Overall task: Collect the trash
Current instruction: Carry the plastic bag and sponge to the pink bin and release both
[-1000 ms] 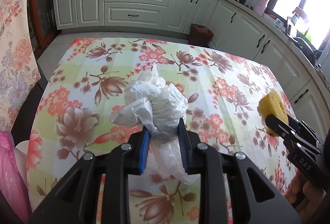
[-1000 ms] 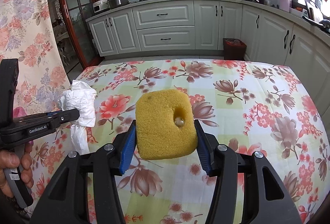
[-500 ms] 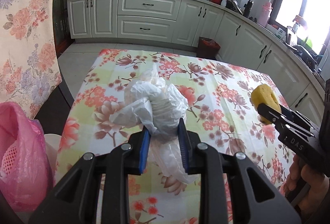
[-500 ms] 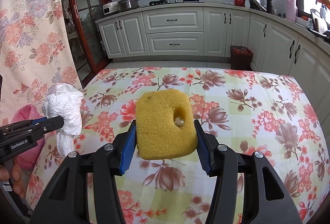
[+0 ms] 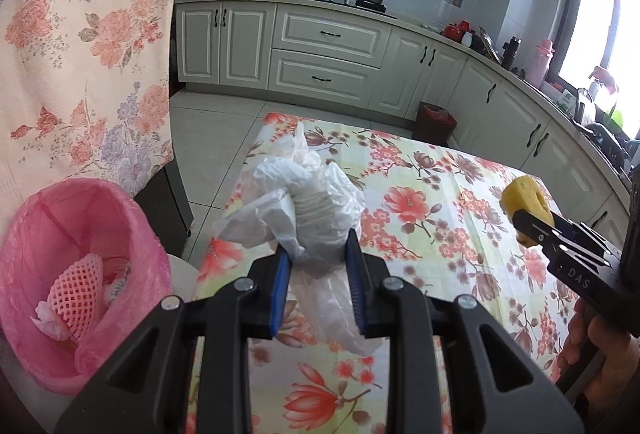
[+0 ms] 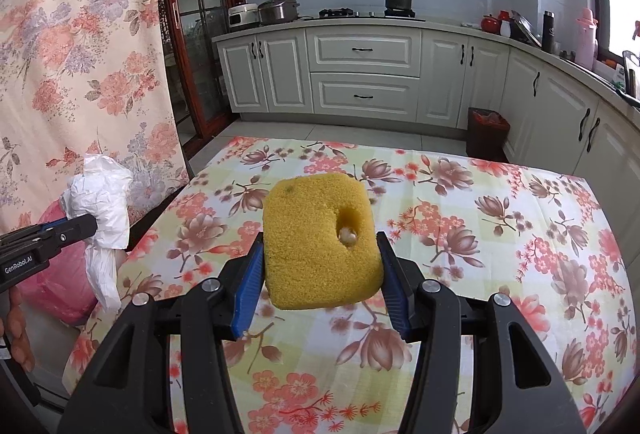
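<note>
My left gripper [image 5: 316,254] is shut on a crumpled white plastic bag [image 5: 308,194] and holds it in the air above the table's left edge. The bag also shows in the right wrist view [image 6: 100,202]. My right gripper [image 6: 320,266] is shut on a yellow sponge [image 6: 320,238] with a hole in it, held above the floral tablecloth [image 6: 500,234]. The sponge also shows in the left wrist view [image 5: 524,198]. A bin lined with a pink bag [image 5: 64,262] stands on the floor left of the table, with a foam net and other scraps inside.
A floral curtain [image 5: 88,46] hangs at the left behind the bin. White kitchen cabinets [image 6: 364,74] line the back and right walls. A small dark bin [image 6: 488,130] stands on the floor beyond the table.
Both grippers have moved left and back with their loads. The pink-lined bin has come fully into the left wrist view, and more of the floor and curtain shows.
</note>
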Demonstrator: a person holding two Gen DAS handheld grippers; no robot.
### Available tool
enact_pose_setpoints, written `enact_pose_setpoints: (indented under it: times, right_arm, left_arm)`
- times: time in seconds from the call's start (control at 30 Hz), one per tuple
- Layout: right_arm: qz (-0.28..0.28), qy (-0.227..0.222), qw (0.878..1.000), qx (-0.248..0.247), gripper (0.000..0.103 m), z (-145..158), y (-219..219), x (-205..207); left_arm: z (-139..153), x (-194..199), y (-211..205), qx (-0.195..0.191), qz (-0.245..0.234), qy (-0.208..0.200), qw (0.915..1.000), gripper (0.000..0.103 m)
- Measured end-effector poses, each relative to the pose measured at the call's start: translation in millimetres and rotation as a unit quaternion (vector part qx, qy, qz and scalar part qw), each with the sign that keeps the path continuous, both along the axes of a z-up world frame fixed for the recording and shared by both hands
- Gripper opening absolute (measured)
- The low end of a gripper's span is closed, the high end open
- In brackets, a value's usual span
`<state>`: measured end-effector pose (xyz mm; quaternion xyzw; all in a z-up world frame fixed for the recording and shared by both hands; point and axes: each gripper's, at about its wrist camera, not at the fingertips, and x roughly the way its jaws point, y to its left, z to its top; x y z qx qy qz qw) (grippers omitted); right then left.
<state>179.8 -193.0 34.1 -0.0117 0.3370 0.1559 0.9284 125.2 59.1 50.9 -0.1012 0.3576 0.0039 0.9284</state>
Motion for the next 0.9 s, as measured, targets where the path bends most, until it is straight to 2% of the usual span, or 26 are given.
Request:
enact_pose_setpoints:
  times: [0.37, 0.9]
  right_arm:
    - [0.034, -0.011, 0.999, -0.006, 0.050, 13, 46, -7]
    - [0.084, -0.023, 0.996, -0.012, 0.050, 29, 107, -15]
  left_arm:
    - [15, -33, 58, -0.004, 0.044, -0.019, 0.9988, 0.026]
    - [25, -71, 111, -0.004, 0.093, -0.036, 0.9950, 0.026]
